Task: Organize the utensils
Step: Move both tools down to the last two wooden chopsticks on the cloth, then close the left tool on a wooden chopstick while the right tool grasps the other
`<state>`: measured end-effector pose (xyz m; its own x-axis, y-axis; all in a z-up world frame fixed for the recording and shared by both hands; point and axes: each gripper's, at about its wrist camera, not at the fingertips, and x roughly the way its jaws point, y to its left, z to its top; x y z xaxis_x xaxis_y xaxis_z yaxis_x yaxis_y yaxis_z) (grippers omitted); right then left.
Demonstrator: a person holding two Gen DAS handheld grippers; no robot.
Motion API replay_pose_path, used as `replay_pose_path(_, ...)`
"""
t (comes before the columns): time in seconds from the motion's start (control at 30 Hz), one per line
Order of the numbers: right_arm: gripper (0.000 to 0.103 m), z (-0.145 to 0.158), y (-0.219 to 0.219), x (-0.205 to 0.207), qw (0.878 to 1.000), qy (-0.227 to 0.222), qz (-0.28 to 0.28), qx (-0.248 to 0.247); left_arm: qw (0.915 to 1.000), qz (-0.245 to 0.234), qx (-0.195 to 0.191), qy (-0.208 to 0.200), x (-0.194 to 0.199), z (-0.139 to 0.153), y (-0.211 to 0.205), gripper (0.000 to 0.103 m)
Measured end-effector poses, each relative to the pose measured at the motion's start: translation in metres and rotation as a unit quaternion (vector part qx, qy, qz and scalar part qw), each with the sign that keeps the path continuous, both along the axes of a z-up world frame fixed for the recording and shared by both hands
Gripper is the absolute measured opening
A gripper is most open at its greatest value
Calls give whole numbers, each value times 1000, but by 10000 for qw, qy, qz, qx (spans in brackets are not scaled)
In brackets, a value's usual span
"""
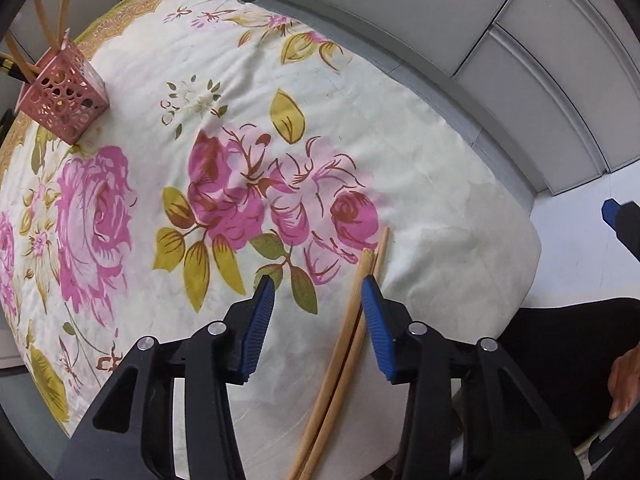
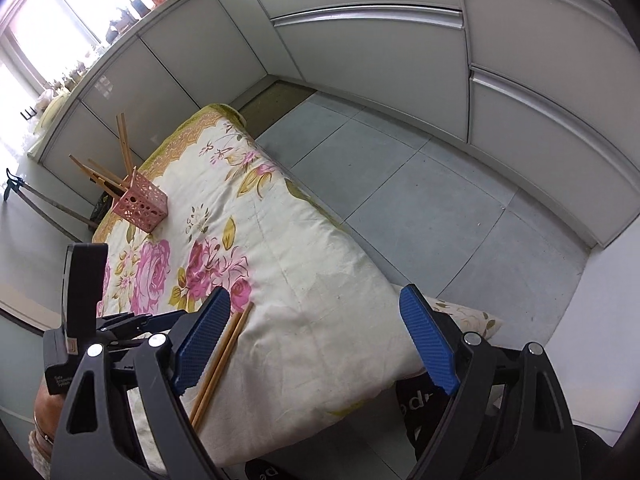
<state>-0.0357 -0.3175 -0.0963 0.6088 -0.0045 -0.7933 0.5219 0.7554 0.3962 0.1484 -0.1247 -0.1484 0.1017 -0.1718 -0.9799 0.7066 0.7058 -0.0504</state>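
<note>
Left tool (image 1: 318, 284) half open, holding nothing. Chopsticks (image 1: 352, 320) lie between its pads, close to one pad, not pinched. Sticks lie long way along tool's pointing line, near worktop's near edge. Right tool (image 2: 316, 304) wide open, empty; sticks just beside its left pad. Left tool nearer. Pink basket (image 1: 66, 98) near worktop's far corner, more sticks standing in it.

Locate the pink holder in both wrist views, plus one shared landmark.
Left wrist: pink holder upper left, on the floral cloth, chopsticks sticking out.
Right wrist: pink holder left of centre, near the cloth's far end.
Shared landmark: loose chopstick pair on the cloth's near end.
</note>
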Motion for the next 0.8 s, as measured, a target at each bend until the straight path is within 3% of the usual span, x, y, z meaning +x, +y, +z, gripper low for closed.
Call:
replay_pose_path(0.17, 84, -4, -5, 1, 9999, 60, 46, 127, 9999, -69, 108, 48, 4, -7, -14, 34)
replay_pose_path(0.4, 84, -7, -9, 1, 9998, 79, 14, 168, 9995, -228, 184, 108, 1, -13, -22, 33)
replay_pose_path(0.53, 84, -10, -11, 1, 9996, 119, -4, 249, 9989, -366, 276, 81, -2, -18, -24, 16)
replay_pose_path(0.73, 84, -10, -8, 4, 9997, 132, 25, 219, 9989, -376, 260, 82, 1, -20, -22, 13)
replay_pose_path(0.8, 84, -12, -4, 9, 9994, 193, 86, 273, 9992, -336, 211, -31, 1, -20, -18, 8)
